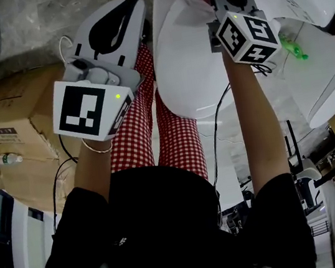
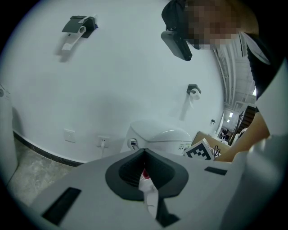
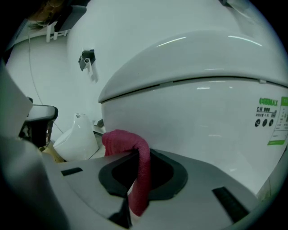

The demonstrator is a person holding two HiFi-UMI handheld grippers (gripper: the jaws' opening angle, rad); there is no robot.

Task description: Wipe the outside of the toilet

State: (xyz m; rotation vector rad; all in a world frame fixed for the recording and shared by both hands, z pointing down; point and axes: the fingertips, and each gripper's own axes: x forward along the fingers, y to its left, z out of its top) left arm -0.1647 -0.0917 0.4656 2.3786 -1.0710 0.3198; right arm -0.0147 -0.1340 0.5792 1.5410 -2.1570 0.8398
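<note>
Right tool [image 3: 139, 179]: jaws clamped on a red cloth [image 3: 123, 141], which folds over the jaw tips and presses against the white toilet [image 3: 202, 112], on the curved bowl wall just under the lid seam.

Left tool [image 1: 115, 25]: jaws drawn together, held off the toilet at its left, over the floor. A small white scrap with a red spot shows in the jaw gap; unidentifiable.

Cardboard box [image 1: 14, 123]: on the floor, far left.

Second toilet [image 2: 157, 137]: against the white wall beyond the left tool.
</note>
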